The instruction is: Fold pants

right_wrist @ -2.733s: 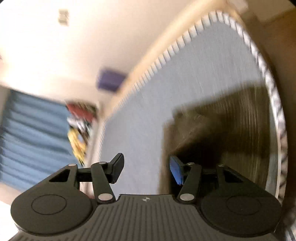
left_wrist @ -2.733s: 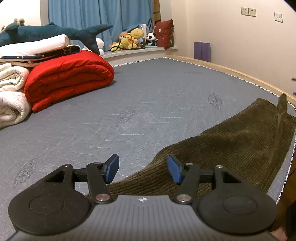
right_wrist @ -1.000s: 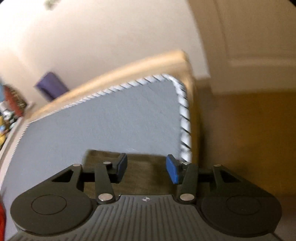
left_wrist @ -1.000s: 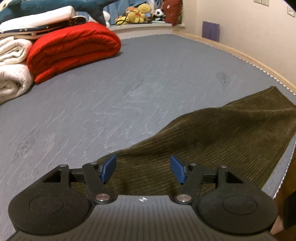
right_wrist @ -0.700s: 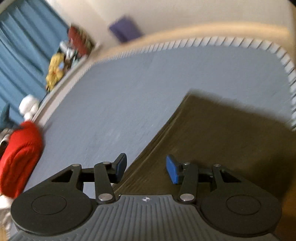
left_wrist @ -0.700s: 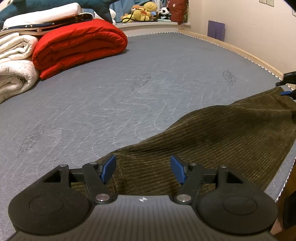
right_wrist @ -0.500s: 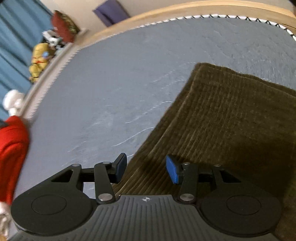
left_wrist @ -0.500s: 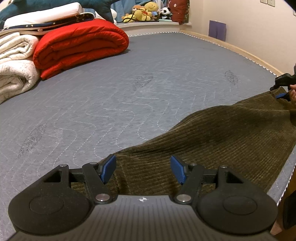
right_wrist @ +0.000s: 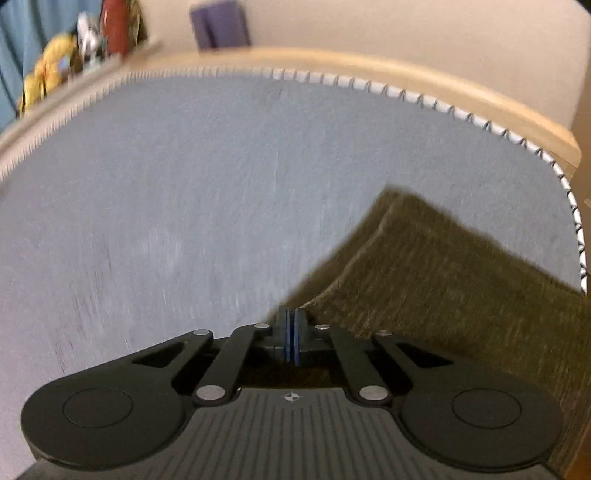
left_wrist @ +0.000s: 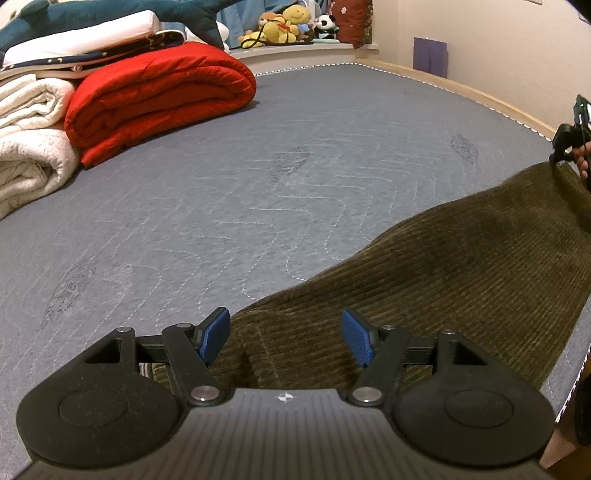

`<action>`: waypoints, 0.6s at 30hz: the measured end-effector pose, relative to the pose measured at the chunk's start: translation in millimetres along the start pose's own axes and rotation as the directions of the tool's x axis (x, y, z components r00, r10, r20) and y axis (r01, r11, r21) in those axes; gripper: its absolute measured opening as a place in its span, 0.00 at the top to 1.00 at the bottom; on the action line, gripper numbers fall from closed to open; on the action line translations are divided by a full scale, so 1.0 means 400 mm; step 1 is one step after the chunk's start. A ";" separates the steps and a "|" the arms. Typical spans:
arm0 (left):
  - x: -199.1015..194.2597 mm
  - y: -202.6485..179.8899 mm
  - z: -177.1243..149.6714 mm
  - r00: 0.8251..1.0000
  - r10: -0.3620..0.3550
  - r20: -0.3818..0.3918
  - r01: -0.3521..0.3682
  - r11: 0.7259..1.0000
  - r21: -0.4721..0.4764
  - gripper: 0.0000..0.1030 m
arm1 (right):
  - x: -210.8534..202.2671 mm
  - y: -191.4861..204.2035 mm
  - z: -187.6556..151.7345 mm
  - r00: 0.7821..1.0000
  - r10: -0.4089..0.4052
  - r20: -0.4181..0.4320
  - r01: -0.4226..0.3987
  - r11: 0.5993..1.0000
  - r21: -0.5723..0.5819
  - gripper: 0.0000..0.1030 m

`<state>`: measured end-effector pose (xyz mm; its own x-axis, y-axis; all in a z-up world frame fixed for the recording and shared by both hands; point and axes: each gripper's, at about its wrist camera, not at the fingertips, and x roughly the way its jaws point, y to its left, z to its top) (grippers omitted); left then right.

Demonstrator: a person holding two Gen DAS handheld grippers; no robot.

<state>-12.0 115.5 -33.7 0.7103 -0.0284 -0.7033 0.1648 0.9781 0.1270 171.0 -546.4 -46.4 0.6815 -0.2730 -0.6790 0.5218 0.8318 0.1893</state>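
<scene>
Olive-brown corduroy pants (left_wrist: 461, 266) lie flat along the near right part of a grey quilted mattress (left_wrist: 258, 177). My left gripper (left_wrist: 284, 338) is open, its blue pads over the near end of the pants. My right gripper (right_wrist: 291, 325) is shut on the left edge of the pants (right_wrist: 443, 288), with the cloth pinched between its pads. It also shows at the far right of the left wrist view (left_wrist: 569, 144), at the far end of the pants.
A folded red quilt (left_wrist: 155, 96), white blankets (left_wrist: 29, 136) and a plush shark (left_wrist: 92, 14) are stacked at the far left. Stuffed toys (left_wrist: 280, 29) sit on the sill. The wooden bed frame (right_wrist: 369, 66) edges the mattress on the right.
My right gripper has closed on the edge of the pants; it was open half a second ago. The left gripper has stayed open over the near end.
</scene>
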 end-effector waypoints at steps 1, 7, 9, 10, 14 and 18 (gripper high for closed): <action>-0.001 0.004 -0.003 1.000 0.001 -0.002 -0.001 1.000 -0.003 0.30 | -0.009 -0.005 0.010 0.999 0.013 0.035 -0.014 1.000 0.015 1.00; 0.017 0.043 -0.029 0.997 -0.001 -0.076 -0.002 0.999 -0.036 0.30 | 0.018 -0.011 -0.003 0.999 0.017 0.051 -0.016 0.999 -0.032 0.99; 0.024 0.071 -0.039 0.995 0.017 -0.103 -0.022 0.998 -0.053 0.30 | 0.002 -0.018 -0.006 0.999 0.041 0.034 -0.041 0.999 0.010 0.97; 0.023 0.087 -0.045 0.993 0.028 -0.113 -0.035 0.998 -0.059 0.35 | -0.017 -0.012 -0.007 0.997 0.062 0.046 -0.063 0.998 0.005 0.90; 0.006 0.164 -0.119 0.972 0.087 -0.218 -0.100 0.994 -0.047 0.61 | -0.099 0.039 -0.019 0.979 0.169 0.112 -0.158 0.982 -0.102 0.50; -0.033 0.176 -0.162 0.980 0.068 -0.187 -0.077 0.996 -0.042 0.61 | -0.170 0.089 -0.026 0.952 0.288 0.100 -0.263 0.942 -0.209 0.42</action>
<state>-54.1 198.3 -61.0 0.5795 0.0775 -0.8113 0.0803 0.9852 0.1514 137.9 -493.5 -0.8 0.8505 -0.0688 -0.5215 0.2050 0.9564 0.2081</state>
